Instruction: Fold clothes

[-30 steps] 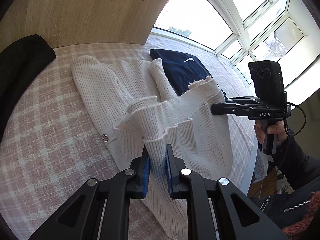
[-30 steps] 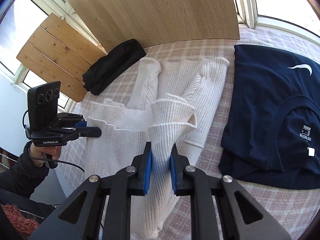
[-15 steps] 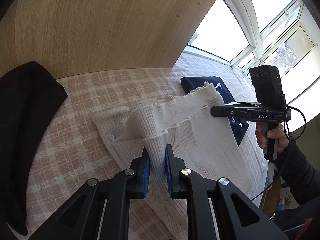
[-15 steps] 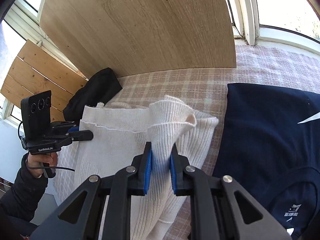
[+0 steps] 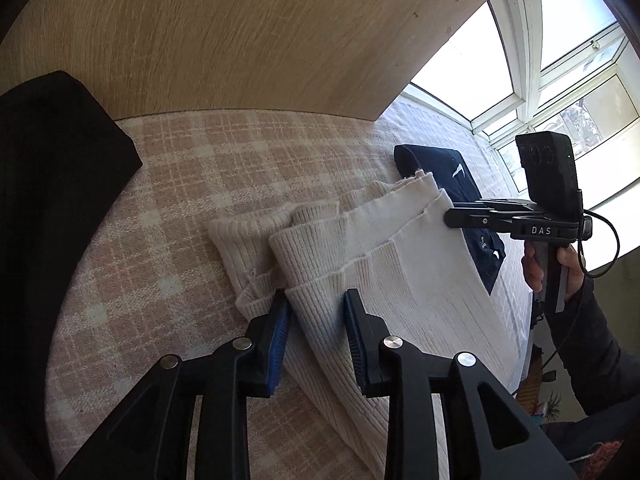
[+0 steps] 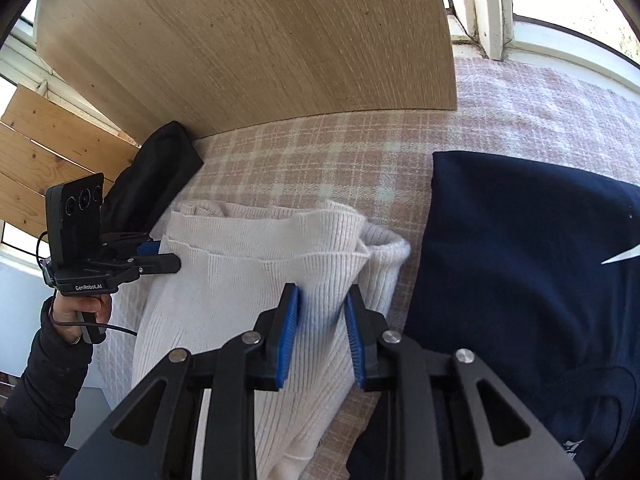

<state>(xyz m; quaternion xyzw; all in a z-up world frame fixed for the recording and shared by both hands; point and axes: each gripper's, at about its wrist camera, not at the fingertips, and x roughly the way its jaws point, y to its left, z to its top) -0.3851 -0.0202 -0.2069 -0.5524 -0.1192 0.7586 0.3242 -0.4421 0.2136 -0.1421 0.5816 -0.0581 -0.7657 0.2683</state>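
A cream ribbed sweater (image 5: 384, 264) lies folded over on itself on the pink checked cloth (image 5: 192, 184); it also shows in the right wrist view (image 6: 248, 272). My left gripper (image 5: 316, 312) stands open, its blue pads (image 5: 280, 332) either side of the sweater's left hem corner. My right gripper (image 6: 322, 312) stands open around the right hem corner. Each gripper shows in the other's view, the right one (image 5: 452, 216) and the left one (image 6: 172, 262) at the hem's ends.
A navy T-shirt (image 6: 520, 264) lies just right of the sweater, also seen in the left wrist view (image 5: 448, 176). A black folded garment (image 5: 52, 184) lies at the left. A wooden board (image 6: 256, 44) stands behind, windows beyond it.
Both grippers carried the hem forward over the sweater, laid it down near the collar end, then opened and let go of it.
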